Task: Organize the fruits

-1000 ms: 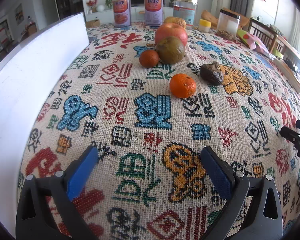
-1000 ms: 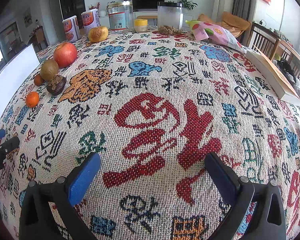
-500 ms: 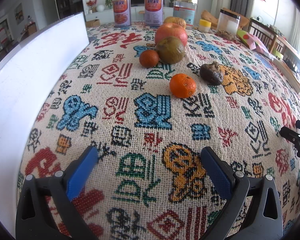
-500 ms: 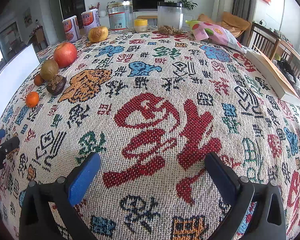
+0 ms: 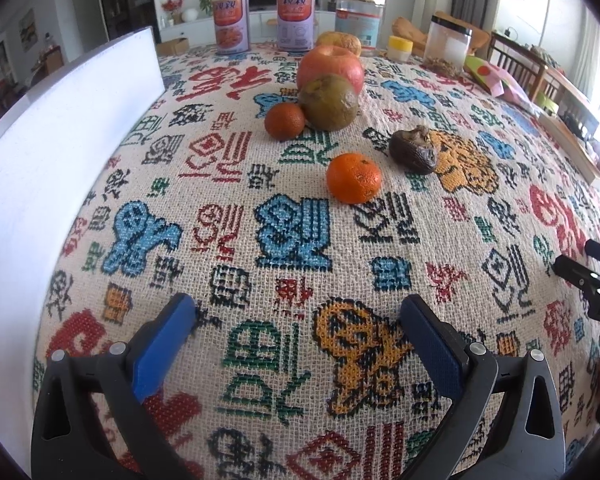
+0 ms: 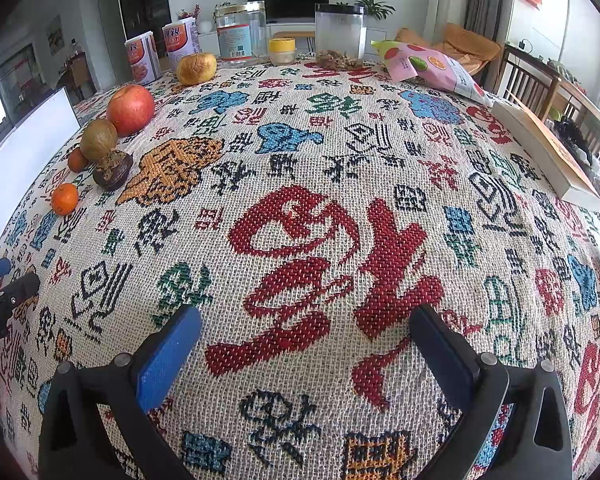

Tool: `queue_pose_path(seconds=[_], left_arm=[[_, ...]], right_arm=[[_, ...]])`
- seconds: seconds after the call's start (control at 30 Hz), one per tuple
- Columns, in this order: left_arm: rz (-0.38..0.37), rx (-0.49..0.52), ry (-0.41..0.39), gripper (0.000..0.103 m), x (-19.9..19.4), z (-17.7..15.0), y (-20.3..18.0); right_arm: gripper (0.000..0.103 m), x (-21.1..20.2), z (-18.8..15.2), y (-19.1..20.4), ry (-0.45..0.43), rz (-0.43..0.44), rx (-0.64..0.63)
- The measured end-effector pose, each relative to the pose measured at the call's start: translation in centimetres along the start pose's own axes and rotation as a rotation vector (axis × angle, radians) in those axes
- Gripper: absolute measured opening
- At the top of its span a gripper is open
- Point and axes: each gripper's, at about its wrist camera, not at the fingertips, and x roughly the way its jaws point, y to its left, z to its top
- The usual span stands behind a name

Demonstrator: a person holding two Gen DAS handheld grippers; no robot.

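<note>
Left wrist view: left gripper (image 5: 298, 316) low over the tablecloth (image 5: 236, 248), fingers spread, empty; nearest mandarin (image 5: 353, 178) ahead, loose and round, likely to roll if nudged off-centre. Right wrist view: right gripper (image 6: 304, 326) likewise low, spread, empty; apple (image 6: 131, 109) and the other fruit far left, well apart.

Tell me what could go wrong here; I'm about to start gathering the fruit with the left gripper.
1. The near mandarin is round and may roll across the woven tablecloth if the fingers nudge it.
2. The far mandarin, brownish-green fruit and apple crowd together; grabbing one could knock another.
</note>
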Motion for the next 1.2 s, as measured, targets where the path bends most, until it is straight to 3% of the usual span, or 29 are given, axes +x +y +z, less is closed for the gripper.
queue_pose_path(seconds=[0.13, 0.3, 0.37, 0.4, 0.47, 0.53, 0.8, 0.87, 0.9, 0.97, 1.07, 1.13, 1.2], left_arm=[[-0.081, 0.032, -0.014, 0.101, 1.5, 2.6, -0.5], [-0.07, 0.045, -0.021, 0.099, 3.4, 5.0, -1.1], [-0.034, 0.063, -0.038, 0.079, 3.6, 5.4, -1.4], [-0.025, 0.077, -0.046, 0.075, 3.6, 5.5, -1.6], [-0.05, 0.089, -0.058, 0.048, 3.3, 5.5, -1.7], [-0.05, 0.097, -0.06, 0.032, 2.9, 5.2, -1.5], [-0.039, 0.079, -0.017, 0.032, -0.4, 1.4, 2.7], [-0.022, 0.071, -0.02, 0.036, -0.8, 0.7, 3.5], [-0.007, 0.069, -0.024, 0.04, -0.8, 0.5, 3.7], [0.041, 0.065, -0.041, 0.062, -0.7, 0.3, 3.8], [0.073, 0.017, -0.052, 0.084, -0.3, 0.2, 4.5], [0.072, -0.037, -0.031, 0.094, 0.2, 0.3, 5.6], [0.067, -0.056, -0.026, 0.097, 0.3, 0.3, 6.0]], right_arm=[[0.103, 0.0, 0.0, 0.0, 0.0, 0.0, 0.0], [0.103, 0.0, 0.0, 0.0, 0.0, 0.0, 0.0], [0.103, 0.0, 0.0, 0.0, 0.0, 0.0, 0.0], [0.103, 0.0, 0.0, 0.0, 0.0, 0.0, 0.0], [0.103, 0.0, 0.0, 0.0, 0.0, 0.0, 0.0], [0.103, 0.0, 0.0, 0.0, -0.001, 0.0, 0.0], [0.103, 0.0, 0.0, 0.0, -0.001, 0.0, 0.0], [0.103, 0.0, 0.0, 0.0, -0.001, 0.0, 0.0], [0.103, 0.0, 0.0, 0.0, -0.001, 0.0, 0.0], [0.103, 0.0, 0.0, 0.0, -0.001, 0.0, 0.0], [0.103, 0.0, 0.0, 0.0, -0.001, 0.0, -0.001], [0.103, 0.0, 0.0, 0.0, -0.001, -0.001, -0.001], [0.103, 0.0, -0.1, 0.0, 0.0, -0.003, -0.003]])
